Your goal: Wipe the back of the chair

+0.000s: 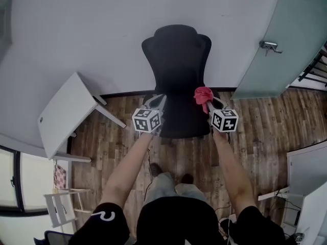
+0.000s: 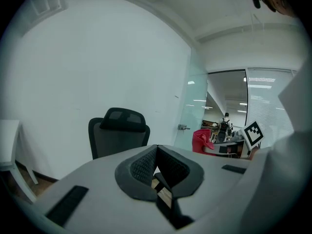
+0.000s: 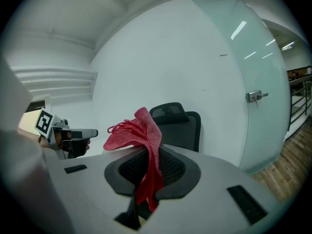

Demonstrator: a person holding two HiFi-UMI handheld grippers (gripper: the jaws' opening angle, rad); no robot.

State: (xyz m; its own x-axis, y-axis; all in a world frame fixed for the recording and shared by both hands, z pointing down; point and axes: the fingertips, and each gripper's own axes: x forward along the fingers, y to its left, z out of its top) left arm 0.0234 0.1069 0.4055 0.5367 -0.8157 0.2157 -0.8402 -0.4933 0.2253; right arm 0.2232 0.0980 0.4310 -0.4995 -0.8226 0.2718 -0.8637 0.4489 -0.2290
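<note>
Our right tongs (image 3: 148, 152) are clenched on the one red cloth (image 3: 142, 133), its bunched middle pinched between the pads while loose folds stand above and a tail hangs below. Our left tongs (image 2: 157, 150) are closed at the tips with nothing between them. The cloth looks light, soft and limp, an open weave that should drag easily over a surface, so we judge the grip on its gathered middle sound, with enough left free to wipe. The single black chair (image 1: 176, 60) stands straight ahead against the white wall, apart from the cloth. Its back seems a springy panel that may give or swivel under pressure, so the free tongs could steady its side edge. We count two tongs, one cloth, one chair and one white desk (image 1: 66, 111) to the left.
</note>
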